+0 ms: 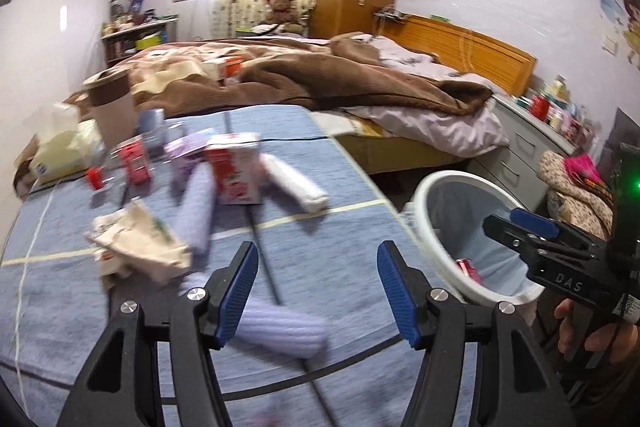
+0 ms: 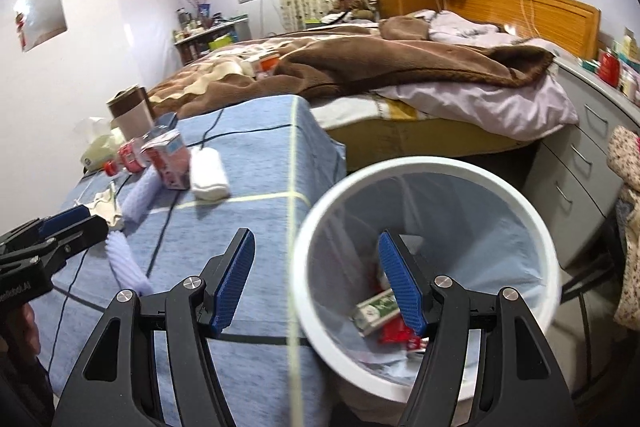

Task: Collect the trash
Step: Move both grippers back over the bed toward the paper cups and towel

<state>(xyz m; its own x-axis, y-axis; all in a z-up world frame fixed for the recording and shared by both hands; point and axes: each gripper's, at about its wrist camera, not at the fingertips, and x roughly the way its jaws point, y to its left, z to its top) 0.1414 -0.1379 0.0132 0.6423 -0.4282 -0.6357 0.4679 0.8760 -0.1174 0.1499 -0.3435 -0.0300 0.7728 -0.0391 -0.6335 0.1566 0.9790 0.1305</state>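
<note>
One crumpled wrapper [image 1: 140, 243] on desk [image 1: 340, 239]: light, soft; pinch any fold. Left gripper [image 1: 318, 291] fingers spread, empty.

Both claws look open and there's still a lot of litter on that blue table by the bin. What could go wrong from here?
1. The left claw hangs open over a lilac ribbed roll near the table's front edge; a clumsy grab could nudge it off onto the floor.
2. The white bin stands beside the table, below its top, so anything let go early may miss its rim.
3. Thin black cables cross the cloth and a claw might snag one.
</note>
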